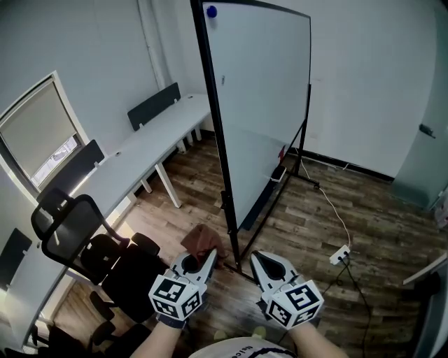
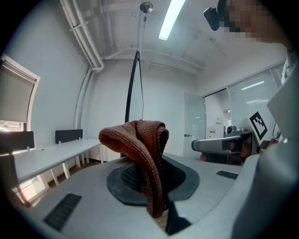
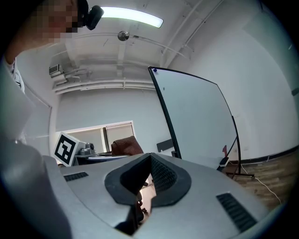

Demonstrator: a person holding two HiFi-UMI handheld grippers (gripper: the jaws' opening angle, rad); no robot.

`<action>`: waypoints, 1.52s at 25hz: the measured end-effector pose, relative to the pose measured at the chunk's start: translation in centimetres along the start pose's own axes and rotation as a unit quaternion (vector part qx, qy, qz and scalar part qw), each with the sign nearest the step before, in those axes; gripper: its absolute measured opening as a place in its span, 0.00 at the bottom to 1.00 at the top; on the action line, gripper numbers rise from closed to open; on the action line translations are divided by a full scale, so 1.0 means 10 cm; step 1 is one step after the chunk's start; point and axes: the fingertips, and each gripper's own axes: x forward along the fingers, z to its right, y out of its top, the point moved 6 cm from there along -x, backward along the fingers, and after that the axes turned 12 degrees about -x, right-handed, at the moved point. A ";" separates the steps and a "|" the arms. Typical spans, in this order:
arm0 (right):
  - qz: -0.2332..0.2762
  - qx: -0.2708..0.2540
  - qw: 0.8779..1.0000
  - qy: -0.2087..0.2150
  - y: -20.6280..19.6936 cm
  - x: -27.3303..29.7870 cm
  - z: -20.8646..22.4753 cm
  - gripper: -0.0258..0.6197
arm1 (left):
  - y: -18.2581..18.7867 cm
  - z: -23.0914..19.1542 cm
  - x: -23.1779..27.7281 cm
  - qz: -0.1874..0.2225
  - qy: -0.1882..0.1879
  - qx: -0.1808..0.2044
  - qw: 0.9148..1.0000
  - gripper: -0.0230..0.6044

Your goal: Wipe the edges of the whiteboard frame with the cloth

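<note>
Cloth (image 1: 201, 240), reddish-brown and knitted, is clamped in the left tongs (image 1: 208, 260). In the left gripper view the cloth (image 2: 140, 154) is seen pinched between the closed pads of the left tongs (image 2: 154, 186), with a fold standing up above them and an end hanging down. It is held low in the head view, near the foot of the black frame (image 1: 213, 119) of the whiteboard (image 1: 262, 91); whether it touches the frame cannot be told. The right tongs (image 1: 255, 257) are held just beside the left ones. In the right gripper view the right tongs (image 3: 148, 172) are seen drawn together with nothing gripped between them. The whiteboard is stood upright on a wooden floor (image 1: 301, 224), edge-on to the person. A blue magnet (image 1: 211, 11) is stuck near its top corner. A long white bench (image 1: 150, 143) is set along the wall at the left, and a black chair (image 1: 77, 231) is placed near it.
</note>
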 end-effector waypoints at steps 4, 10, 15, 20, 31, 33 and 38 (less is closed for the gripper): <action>0.009 0.006 1.000 0.008 0.01 -0.06 0.14 0.04 | 0.09 0.02 0.07 0.006 0.025 0.033 0.999 0.13; 0.018 0.021 1.000 0.015 0.02 -0.08 0.31 0.04 | 0.13 0.01 0.17 0.001 0.078 0.127 0.989 0.13; 0.013 0.028 0.999 0.015 -0.03 0.03 0.37 0.04 | 0.13 -0.10 0.35 -0.006 0.086 0.179 0.980 0.13; 0.002 0.020 1.000 0.007 -0.02 0.26 0.42 0.04 | 0.17 -0.32 0.59 0.000 0.070 0.168 0.983 0.13; -0.003 0.008 1.000 -0.029 0.09 1.07 0.81 0.04 | 0.37 -0.75 1.33 -0.009 0.024 0.356 0.934 0.13; -0.002 0.006 0.999 -0.034 0.10 1.22 0.85 0.04 | 0.35 -0.78 1.43 -0.010 0.014 0.408 0.913 0.13; 0.008 0.003 0.999 -0.053 0.13 1.51 0.97 0.04 | 0.34 -0.88 1.64 -0.016 -0.014 0.460 0.888 0.13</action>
